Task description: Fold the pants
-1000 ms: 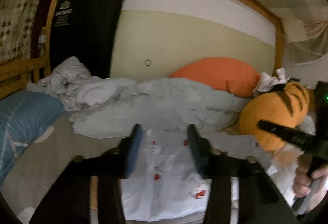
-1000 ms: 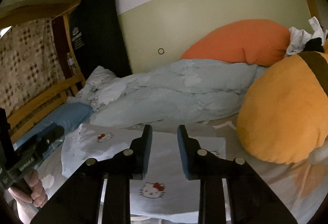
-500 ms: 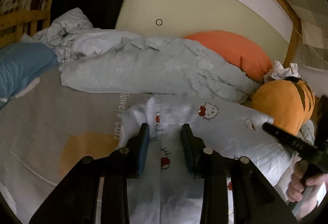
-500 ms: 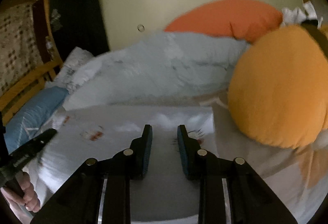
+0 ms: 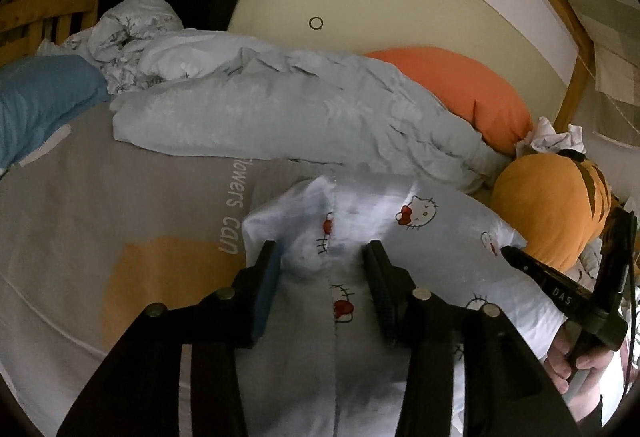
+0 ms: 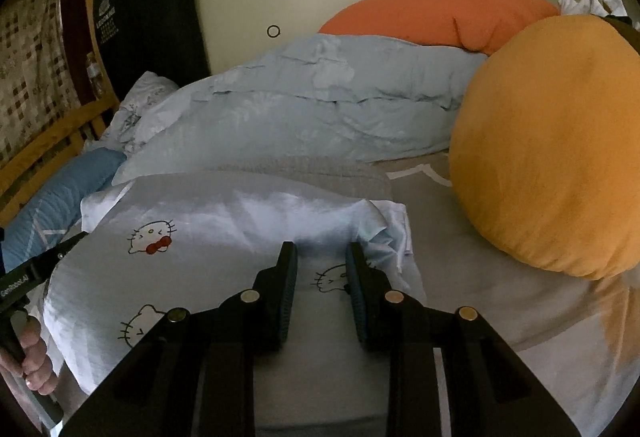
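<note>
— Dim room, this: a bed [image 5: 100, 205] with a grey sheet against a pale green wall [image 5: 400, 9], a rumpled light-blue duvet [image 5: 288, 117] along the back, an orange pillow [image 6: 440, 17] behind it and a big orange plush toy [image 6: 548, 157] off to the right.

— And the pants?

— The pants [image 5: 360, 237], pale and shiny with cartoon cats printed on them, lie on the sheet at the near edge of the bed, in front of the duvet. They look doubled over already, so I'd judge one fold is made and the bundle is being laid down or let go.

— Are they being held?

— The left gripper [image 5: 324, 277] has its fingers spread wide over the seam, cloth between them but not pinched. The right gripper [image 6: 322, 277] is parted too, hovering at the pants' right end near a crumpled corner.

— Next?

— Probably flatten that loose corner, then take one end with both grippers and bring it across for a second fold, keeping the slippery cloth from sliding.

— Anything you can't see?

— The near edge of the pants is hidden behind the grippers, so I can't tell waistband from cuffs.
</note>
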### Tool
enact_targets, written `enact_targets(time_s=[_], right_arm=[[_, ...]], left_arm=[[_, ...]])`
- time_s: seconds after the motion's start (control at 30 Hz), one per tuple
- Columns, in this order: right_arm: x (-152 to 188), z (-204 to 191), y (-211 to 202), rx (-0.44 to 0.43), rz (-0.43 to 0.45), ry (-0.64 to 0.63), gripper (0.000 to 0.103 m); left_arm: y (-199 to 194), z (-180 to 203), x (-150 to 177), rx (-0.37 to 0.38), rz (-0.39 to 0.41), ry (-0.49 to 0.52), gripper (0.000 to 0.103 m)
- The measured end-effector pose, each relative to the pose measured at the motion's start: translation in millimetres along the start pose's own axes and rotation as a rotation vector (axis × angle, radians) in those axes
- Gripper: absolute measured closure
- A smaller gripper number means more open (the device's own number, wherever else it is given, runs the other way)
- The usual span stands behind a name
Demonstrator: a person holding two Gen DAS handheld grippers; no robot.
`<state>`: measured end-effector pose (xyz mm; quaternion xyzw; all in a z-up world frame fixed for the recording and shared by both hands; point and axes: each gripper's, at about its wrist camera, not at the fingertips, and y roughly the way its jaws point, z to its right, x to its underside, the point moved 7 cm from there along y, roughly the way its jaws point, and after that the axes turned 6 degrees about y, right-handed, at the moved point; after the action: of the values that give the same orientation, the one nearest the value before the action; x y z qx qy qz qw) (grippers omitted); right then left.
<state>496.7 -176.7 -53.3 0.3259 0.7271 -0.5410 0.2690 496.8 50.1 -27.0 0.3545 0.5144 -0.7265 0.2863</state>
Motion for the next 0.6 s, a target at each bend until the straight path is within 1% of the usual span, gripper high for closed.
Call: enact_targets(time_s=[0.1,0.2,0.3,0.37,0.43,0.53,0.6], right_arm=[[-1,-1,-2,0.015,0.006,-0.017,0.075],[-4,-4,-10,0.029,0.026,-0.023,0.075],[-6,-5,-18,0.011,0.038,-0.001,0.075],[-9,-7,-24,0.006,0.051,-0.001,0.069],[-12,-9,-32,0.011,0.077,-0.01,0.053],[-16,-13,-45,0.006,0.114,-0.02,0.051],[-19,-15,-53,0.0,0.129,-0.019,0.051]], left_arm=[[-5,3,-3,-0.024,0.017,0.026,0.059],[-15,8,-9,-0.049,0.061,0.051,0.061],[-23,15,-15,-0.069,0.089,0.094,0.061],[-27,19,-17,-0.076,0.098,0.117,0.061],[-32,24,-20,-0.1,0.112,0.149,0.061],[-46,35,-28,-0.13,0.152,0.207,0.06],[-61,45,-34,-0.132,0.191,0.236,0.057]])
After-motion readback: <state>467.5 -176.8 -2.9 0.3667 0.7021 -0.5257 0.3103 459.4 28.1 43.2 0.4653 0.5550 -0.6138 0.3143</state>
